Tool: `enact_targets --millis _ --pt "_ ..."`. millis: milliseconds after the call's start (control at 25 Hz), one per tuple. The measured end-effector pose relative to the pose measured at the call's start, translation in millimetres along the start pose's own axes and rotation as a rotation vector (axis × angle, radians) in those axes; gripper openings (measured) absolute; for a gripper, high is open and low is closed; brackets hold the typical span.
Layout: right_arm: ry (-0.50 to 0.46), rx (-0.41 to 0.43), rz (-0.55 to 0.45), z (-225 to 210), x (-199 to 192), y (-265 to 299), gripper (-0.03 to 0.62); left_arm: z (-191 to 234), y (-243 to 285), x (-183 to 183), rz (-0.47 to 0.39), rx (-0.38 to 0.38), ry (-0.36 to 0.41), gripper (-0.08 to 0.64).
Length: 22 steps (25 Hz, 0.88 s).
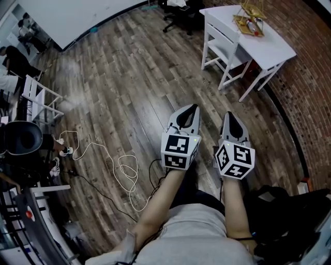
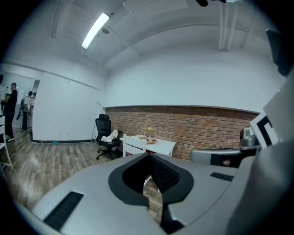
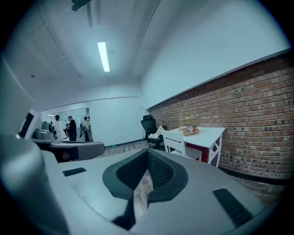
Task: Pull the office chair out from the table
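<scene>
Wood planks cover the floor [image 1: 119,88] of a large room with a brick wall [image 1: 305,103]. From the head view, the left gripper [image 1: 193,107] and right gripper [image 1: 229,115] are held out side by side over the floor. Both are aimed toward a white counter [image 1: 274,49] that stands against the bricks. Each gripper's fingers are pressed fully together, with nothing between them.

A black office chair [image 1: 178,14], with something pale lying on its seat, stands just past the counter's far end, near its far corner. A white wooden chair [image 1: 223,47] is tucked in at the counter's long open edge. A gold wire rack [image 1: 249,18] sits on the counter near its far end.

The task looks barely begun: both grippers are well apart from the office chair, and nothing has hold of it. Reaching the chair, gripping it and drawing it away all remain.
</scene>
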State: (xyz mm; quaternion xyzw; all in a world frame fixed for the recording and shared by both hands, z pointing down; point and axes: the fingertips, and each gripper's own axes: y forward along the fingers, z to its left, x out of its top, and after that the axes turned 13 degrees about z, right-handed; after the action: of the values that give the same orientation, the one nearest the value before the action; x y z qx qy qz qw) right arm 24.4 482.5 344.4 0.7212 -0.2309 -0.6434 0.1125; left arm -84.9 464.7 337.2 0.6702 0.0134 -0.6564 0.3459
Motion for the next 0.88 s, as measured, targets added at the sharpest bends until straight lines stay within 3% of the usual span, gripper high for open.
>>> enact_targets --millis 520,880 --pt "0.006 -0.033 -0.01 -5 96 153 0.014 88 136 89 0.013 -0.07 0.053 0.014" --pt "0.019 -0.038 0.017 -15 128 226 0.014 140 202 119 0.026 -0.076 0.035 0.014"
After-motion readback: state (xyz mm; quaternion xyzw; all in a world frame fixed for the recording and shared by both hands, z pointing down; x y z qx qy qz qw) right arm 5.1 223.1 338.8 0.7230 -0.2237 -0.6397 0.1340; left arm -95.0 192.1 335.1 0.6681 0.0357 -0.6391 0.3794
